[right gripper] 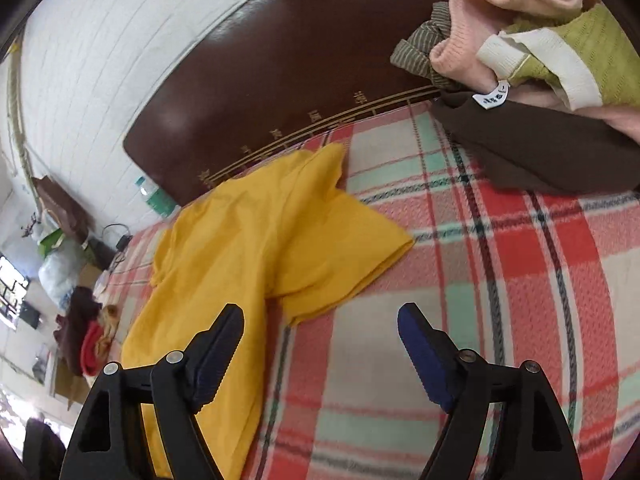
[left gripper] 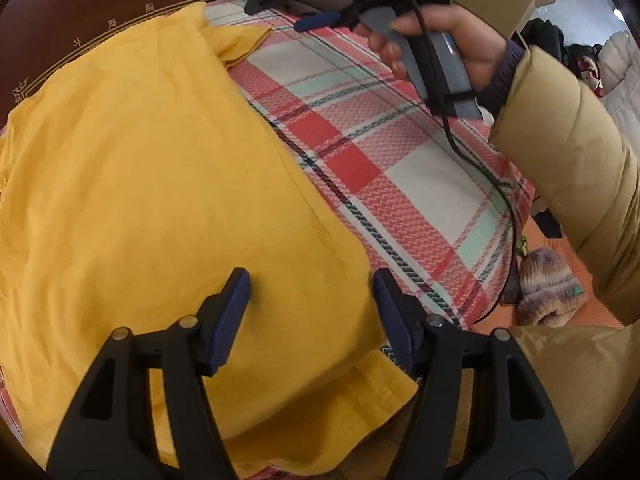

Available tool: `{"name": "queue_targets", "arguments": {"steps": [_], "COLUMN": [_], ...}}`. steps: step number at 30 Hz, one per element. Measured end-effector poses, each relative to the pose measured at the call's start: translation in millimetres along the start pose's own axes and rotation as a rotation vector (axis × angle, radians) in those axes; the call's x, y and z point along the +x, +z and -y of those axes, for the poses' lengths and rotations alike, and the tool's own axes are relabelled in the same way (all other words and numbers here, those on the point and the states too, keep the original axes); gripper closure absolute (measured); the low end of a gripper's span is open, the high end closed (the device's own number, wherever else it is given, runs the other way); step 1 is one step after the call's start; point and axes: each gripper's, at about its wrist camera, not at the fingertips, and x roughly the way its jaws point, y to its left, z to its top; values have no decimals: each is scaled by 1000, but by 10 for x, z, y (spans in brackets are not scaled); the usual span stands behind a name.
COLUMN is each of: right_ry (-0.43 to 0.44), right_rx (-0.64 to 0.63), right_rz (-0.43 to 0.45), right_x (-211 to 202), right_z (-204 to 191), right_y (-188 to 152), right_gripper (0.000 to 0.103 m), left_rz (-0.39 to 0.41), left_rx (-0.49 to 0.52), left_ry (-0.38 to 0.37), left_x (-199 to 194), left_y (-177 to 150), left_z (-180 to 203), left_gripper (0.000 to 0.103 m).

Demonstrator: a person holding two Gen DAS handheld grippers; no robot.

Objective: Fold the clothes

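A yellow T-shirt [left gripper: 152,184] lies spread on the plaid blanket [left gripper: 420,168]. My left gripper [left gripper: 310,280] is open, hovering over the shirt's lower right part near its hem. In the right wrist view the shirt [right gripper: 256,240] lies with one sleeve [right gripper: 352,248] spread toward the right. My right gripper [right gripper: 322,316] is open and empty above the blanket just below that sleeve. The right gripper also shows in the left wrist view [left gripper: 316,20], held in a hand at the far side of the shirt, jaws apart.
A dark wooden headboard [right gripper: 280,64] stands behind the bed. A pile of clothes [right gripper: 532,52], pink, green, striped and brown, lies at the far right of the blanket. A knitted hat [left gripper: 548,288] lies on the orange floor beside the bed.
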Motion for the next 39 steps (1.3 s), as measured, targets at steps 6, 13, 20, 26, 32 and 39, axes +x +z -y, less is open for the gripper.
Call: {"name": "queue_targets", "arguments": {"steps": [6,13,20,26,32,39], "right_ry": [16,117,189,168,133,105], "right_rx": [42,54,13,66,-27,-133], "right_rz": [-23,38,-62,-124,-36,-117], "right_x": [383,288,640,884,639,1095], "right_z": [195,172,-60,-67,-542,-1203], "right_y": [298,444,567,550,765,735], "right_gripper": [22,22,23,92,94,92], "left_rz": [-34,-10,15,54,110,172], "left_rx": [-42,-143,-243,-338,-440,-553], "left_ry": [61,40,17,-76,-231,-405], "left_x": [94,5,-84,-188,-316,-455], "left_y": [-70,-108,-146,-266,-458,-681], "left_z": [23,-124,-271,-515,-856,-1244], "left_gripper": [44,81,85,86,86,86]}}
